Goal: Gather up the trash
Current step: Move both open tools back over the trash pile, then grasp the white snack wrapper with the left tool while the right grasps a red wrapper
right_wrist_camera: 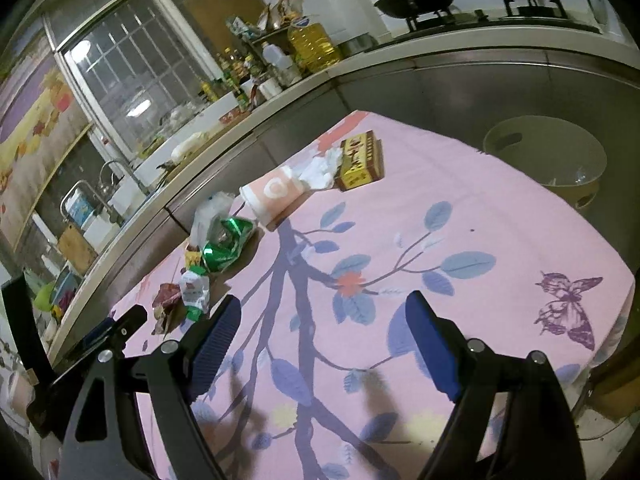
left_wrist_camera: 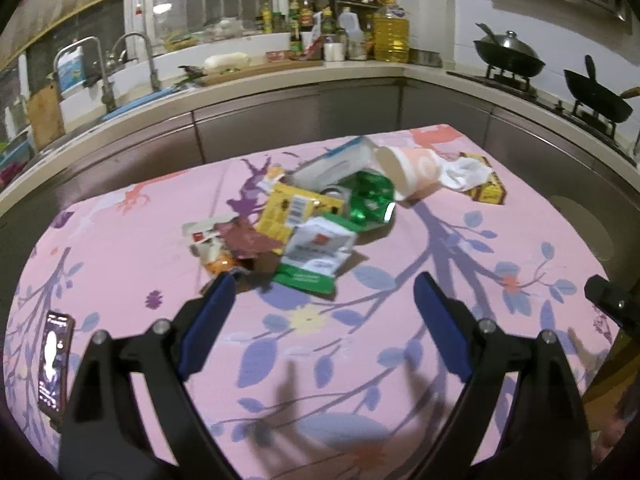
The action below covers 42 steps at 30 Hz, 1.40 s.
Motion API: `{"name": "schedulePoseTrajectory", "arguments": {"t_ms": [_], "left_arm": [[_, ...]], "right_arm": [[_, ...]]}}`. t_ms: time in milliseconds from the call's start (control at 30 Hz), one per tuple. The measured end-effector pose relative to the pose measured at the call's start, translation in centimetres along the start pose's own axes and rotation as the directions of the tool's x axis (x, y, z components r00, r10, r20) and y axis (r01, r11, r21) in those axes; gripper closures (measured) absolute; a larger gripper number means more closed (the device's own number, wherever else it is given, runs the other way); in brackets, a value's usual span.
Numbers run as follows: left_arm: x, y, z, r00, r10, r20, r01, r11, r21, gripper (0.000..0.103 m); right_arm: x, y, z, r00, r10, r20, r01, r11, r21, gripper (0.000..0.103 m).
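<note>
Right now, as it stands
Left gripper (left_wrist_camera: 324,292): fingers spread wide, holding nothing
Right gripper (right_wrist_camera: 324,316): likewise spread, empty
Trash pile (left_wrist_camera: 304,220): on the pink tablecloth (left_wrist_camera: 460,264), just past the left fingertips at 12 o'clock
White-green packet (left_wrist_camera: 316,256): closest piece, long axis pointing toward 1 o'clock
From the right gripper: pile sits at 10 o'clock, farther off
Nearer hand: left, by my judgement

pink floral tablecloth (left_wrist_camera: 120,264), phone (left_wrist_camera: 54,364), woks (left_wrist_camera: 508,54), oil bottle (left_wrist_camera: 391,30)

A table under a pink flowered cloth (left_wrist_camera: 460,248) carries a heap of wrappers (left_wrist_camera: 304,232), a tipped paper cup (left_wrist_camera: 412,170), a crumpled tissue (left_wrist_camera: 466,170), a yellow box (right_wrist_camera: 360,160) and a phone (left_wrist_camera: 54,364).
</note>
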State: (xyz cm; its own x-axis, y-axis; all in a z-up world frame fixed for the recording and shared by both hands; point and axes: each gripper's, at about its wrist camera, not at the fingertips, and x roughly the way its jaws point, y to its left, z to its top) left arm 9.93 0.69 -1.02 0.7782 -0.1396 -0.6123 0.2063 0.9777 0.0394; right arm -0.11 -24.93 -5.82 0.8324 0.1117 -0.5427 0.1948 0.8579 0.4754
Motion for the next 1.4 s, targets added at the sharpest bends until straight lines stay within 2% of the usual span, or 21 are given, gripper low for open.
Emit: {"name": "schedulePoseTrajectory", "arguments": {"t_ms": [667,1000,1167,1233,1400], "left_arm": [[1.2,5.4,-0.7,0.993,0.117,-0.010,-0.118,0.991,-0.062,0.016],[1.9,11.6,-1.7,0.985,0.165,-0.045,-0.170,0.973,-0.157,0.016],[2.1,12.5,-2.2,0.986,0.159,-0.045,-0.164,0.973,-0.163,0.016],[2.2,12.5,-2.2,0.990,0.134,-0.040,-0.139,0.976,-0.166,0.016],[3.3,12.8,-1.9,0.997,0.062,-0.049,-0.070,0.981,-0.179,0.016]], "right_arm": [[1.9,1.8,-0.5,0.998,0.006,-0.061,-0.010,0.998,-0.055,0.022],[3.9,3.9,-1.0,0.991,0.053,-0.125,-0.069,0.989,-0.130,0.022],[6.0,6.7,-0.5,0.979,0.116,-0.165,-0.148,0.969,-0.196,0.036],[7.0,7.5,-0.2,0.973,0.139,-0.184,-0.176,0.964,-0.201,0.045],[9.6,10.5,0.0,0.955,0.186,-0.232,-0.242,0.941,-0.238,0.055]]}}
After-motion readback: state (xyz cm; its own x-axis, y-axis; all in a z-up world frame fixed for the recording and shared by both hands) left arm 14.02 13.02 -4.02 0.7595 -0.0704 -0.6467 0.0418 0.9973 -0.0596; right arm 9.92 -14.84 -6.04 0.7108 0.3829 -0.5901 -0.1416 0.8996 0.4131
